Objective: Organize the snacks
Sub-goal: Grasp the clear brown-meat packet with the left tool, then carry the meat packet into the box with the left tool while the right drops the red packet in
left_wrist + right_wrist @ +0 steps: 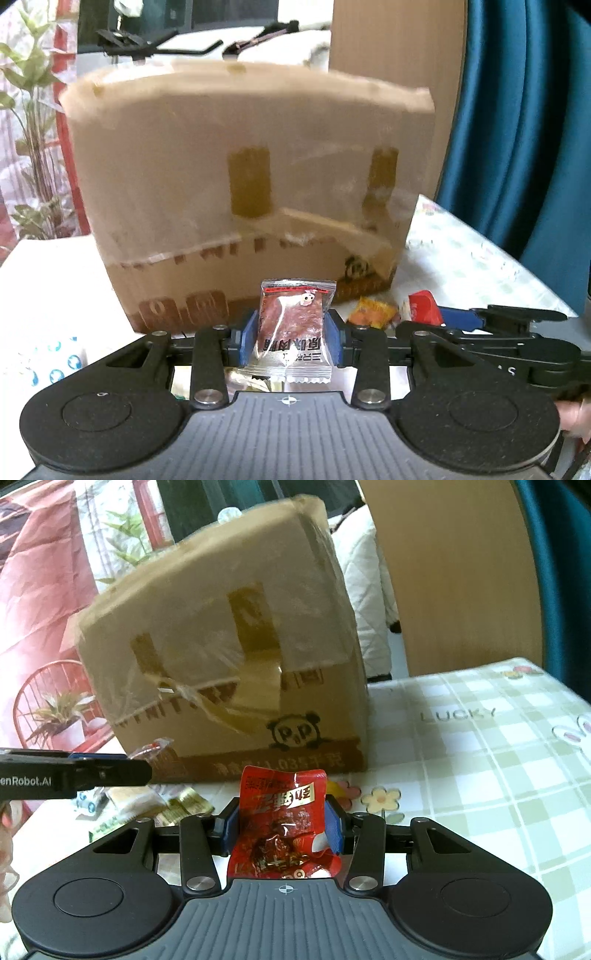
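While both tools hovered over the bench with a packet apiece, noted as follows:

Left gripper (pixel 291 332): jaws clenched on the clear snack packet (pixel 293 328), blue pads pressing its two long sides

Right gripper (pixel 282 825): jaws clenched on the red snack packet (pixel 284 823), pinched across its middle

Place of packets: both lifted clear of the bench (pixel 480 760), in front of the cardboard box (pixel 240 192); loose snacks (pixel 373 314) lying at the foot of the box

Handling, judged: light, soft, crinkly film; probably slippery, and likely to buckle or twist if squeezed at a corner; contents possibly crushable

Where to hold, judged: across the filled middle, not on the crimped end seals

Look of clear packet: see-through wrapper, reddish-brown slab inside, red band and small cartoon near the top, dark lettering lower down, serrated seal at the bottom, held upright

Look of red packet: glossy red foil, gold and black lettering, creased and dented, top edge curled

Box: taped shut on the visible sides, blurred; opening not seen from either view
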Tool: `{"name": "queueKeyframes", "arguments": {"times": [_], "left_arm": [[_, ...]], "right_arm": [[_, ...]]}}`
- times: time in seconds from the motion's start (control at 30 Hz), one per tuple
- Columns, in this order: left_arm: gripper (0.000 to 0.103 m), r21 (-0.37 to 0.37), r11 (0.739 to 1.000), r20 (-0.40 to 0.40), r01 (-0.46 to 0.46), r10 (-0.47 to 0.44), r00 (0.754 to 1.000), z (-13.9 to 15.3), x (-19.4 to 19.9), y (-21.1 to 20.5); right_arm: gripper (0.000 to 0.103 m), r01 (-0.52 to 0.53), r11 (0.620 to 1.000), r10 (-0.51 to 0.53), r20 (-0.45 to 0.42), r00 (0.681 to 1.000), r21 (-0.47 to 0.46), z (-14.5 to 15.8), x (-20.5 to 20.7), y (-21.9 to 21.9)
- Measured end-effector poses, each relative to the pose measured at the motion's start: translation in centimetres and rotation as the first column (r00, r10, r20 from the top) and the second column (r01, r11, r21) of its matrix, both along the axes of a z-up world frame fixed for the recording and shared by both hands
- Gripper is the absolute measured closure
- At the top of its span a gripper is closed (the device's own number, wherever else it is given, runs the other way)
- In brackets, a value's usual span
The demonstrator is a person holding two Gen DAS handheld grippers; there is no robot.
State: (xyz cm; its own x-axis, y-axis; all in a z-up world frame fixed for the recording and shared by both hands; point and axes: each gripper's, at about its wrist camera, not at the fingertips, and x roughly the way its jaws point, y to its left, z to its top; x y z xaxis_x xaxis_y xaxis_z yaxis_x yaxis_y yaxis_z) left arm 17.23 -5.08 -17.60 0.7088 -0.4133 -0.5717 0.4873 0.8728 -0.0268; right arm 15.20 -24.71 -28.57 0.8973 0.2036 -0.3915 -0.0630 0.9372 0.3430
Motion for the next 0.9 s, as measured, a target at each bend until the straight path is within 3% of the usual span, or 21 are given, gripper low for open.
{"name": "queueKeyframes", "arguments": {"times": [0.37,0.53,0.9], "left_arm": [[0.062,-0.062,0.998,0.146,-0.013,0.022,0.989,6.4,-0.9,1.3],[0.062,-0.115,0.993,0.168,-0.022,0.041,0.985,8.9,0.3,2.3],[0.062,-0.181,0.979,0.204,-0.099,0.135,0.97,12.7,6.6,3.5]], "right_arm": [[0.061,-0.003,0.997,0.015,0.167,0.986,-0.073,8.5,-1.5,-0.1],[0.061,-0.01,0.995,0.034,0.233,0.972,-0.104,12.5,-1.1,-0.4],[0.061,-0.022,0.99,0.068,0.327,0.943,-0.143,20.0,5.3,-1.3]]}}
